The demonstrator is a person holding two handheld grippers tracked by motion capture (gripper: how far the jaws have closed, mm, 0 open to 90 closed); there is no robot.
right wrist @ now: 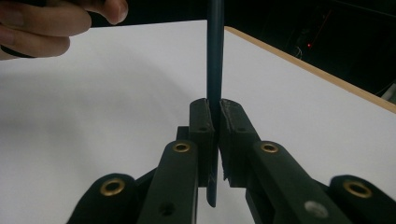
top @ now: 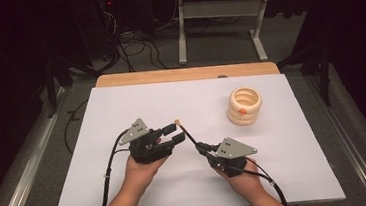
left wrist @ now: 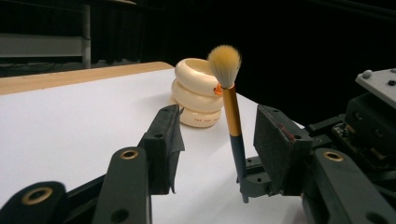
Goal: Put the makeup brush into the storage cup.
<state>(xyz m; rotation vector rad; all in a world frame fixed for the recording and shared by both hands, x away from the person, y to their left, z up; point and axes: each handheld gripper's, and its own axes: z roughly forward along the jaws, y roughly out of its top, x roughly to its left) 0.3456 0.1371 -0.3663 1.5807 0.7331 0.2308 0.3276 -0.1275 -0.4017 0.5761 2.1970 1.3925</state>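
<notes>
A makeup brush (top: pixel 186 132) with a tan tuft, an orange ferrule and a dark handle is held slanting above the white board. My right gripper (top: pixel 201 146) is shut on the lower handle; in the right gripper view the handle (right wrist: pixel 215 56) rises straight up from between the pressed pads of that gripper (right wrist: pixel 215 107). My left gripper (top: pixel 176 132) stands open around the brush's upper part. In the left gripper view the brush (left wrist: pixel 231 112) stands between the jaws of the left gripper (left wrist: pixel 217 135), nearer the right one, with neither pad pressing on it.
A cream ringed holder (top: pixel 244 105) with a small orange mark stands at the board's back right, also behind the brush as the holder (left wrist: pixel 198 93). The white board (top: pixel 121 108) lies on a wooden table (top: pixel 183 74). Cables and a desk frame (top: pixel 181 33) are on the floor beyond.
</notes>
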